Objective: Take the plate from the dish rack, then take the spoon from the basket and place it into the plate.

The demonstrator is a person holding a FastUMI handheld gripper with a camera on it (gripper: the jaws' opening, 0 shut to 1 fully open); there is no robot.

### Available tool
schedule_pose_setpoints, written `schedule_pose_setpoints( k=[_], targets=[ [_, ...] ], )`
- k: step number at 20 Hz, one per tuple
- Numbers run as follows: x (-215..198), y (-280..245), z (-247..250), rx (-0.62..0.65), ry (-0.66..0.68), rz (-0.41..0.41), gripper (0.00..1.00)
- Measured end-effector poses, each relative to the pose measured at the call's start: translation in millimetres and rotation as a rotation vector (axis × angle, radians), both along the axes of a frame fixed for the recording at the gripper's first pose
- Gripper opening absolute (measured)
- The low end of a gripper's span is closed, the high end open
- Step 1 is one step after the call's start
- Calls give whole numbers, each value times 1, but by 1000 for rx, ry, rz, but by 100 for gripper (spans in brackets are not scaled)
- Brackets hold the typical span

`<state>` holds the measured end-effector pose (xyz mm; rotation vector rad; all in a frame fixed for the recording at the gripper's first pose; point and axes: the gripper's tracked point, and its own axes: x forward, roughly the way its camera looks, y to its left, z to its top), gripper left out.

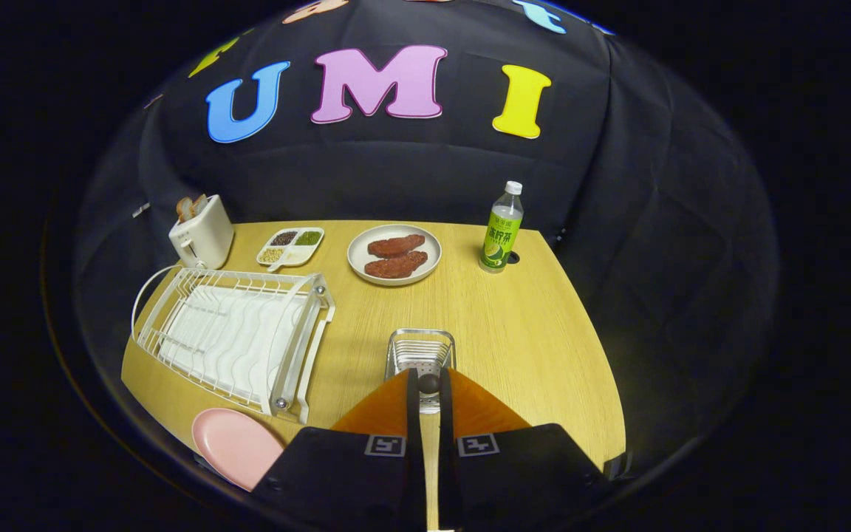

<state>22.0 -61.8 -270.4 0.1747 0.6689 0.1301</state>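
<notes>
My gripper [429, 378] is shut on the spoon [430, 451]. The spoon's pale wooden handle runs back between the two orange fingers [385, 410], and a dark rounded end shows at the fingertips. Just beyond the fingertips the small metal wire basket [420, 349] stands on the wooden table. The pink plate [232, 443] lies flat on the table to the left of the fingers, by the near corner of the white dish rack [233, 332]. The rack holds no dishes.
At the back of the table stand a white toaster [202, 233] with bread, a divided condiment dish [291, 245], a white plate with two meat patties [394, 255] and a green-labelled bottle [502, 230]. The table's edge [603, 384] curves down the right.
</notes>
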Motion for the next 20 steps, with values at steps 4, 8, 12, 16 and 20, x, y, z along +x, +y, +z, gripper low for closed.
schedule_pose_setpoints(
  k=[4,8,12,16,20],
  targets=[
    [-14,-1,45,30,-64,16,11],
    [-44,13,95,66,-110,105,11],
    [-84,67,116,134,-114,282,11],
    [-121,131,104,137,-104,452,11],
    [-143,196,77,160,-74,556,11]
  ],
)
